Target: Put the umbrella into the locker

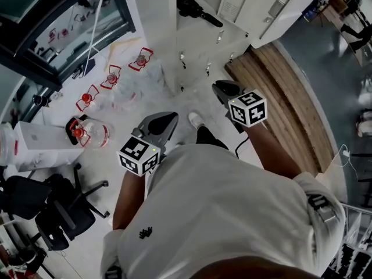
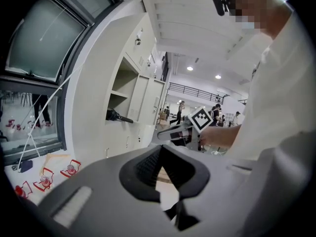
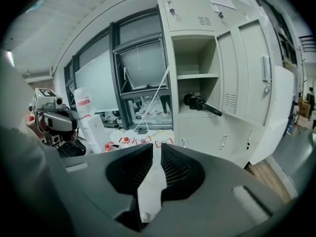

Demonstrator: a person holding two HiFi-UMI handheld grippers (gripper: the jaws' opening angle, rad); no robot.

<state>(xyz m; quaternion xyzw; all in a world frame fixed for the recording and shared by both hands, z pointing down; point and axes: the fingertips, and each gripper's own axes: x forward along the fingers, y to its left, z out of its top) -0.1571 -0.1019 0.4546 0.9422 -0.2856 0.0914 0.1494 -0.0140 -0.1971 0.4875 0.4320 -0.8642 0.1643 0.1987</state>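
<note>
The black folded umbrella (image 1: pixel 198 10) lies on a shelf of the white locker (image 1: pixel 172 45), handle sticking out past the shelf edge; the left gripper view shows the umbrella (image 2: pixel 117 116) too, and so does the right gripper view (image 3: pixel 201 104). The locker door (image 1: pixel 273 10) stands wide open. My left gripper (image 1: pixel 172 119) is held low in front of the locker, jaws (image 2: pixel 161 148) closed tip to tip on nothing. My right gripper (image 1: pixel 223 88) is further forward, away from the umbrella; its jaws (image 3: pixel 157 147) are nearly together with a narrow slit, nothing between them.
Several red-handled water bottles (image 1: pixel 88 99) and a large bottle (image 1: pixel 93 133) lie on the floor by the window (image 1: pixel 64 28). A white box (image 1: pixel 35 147) and a black office chair (image 1: pixel 52 209) stand at the left. A wooden floor strip (image 1: pixel 279 97) runs to the right of the locker.
</note>
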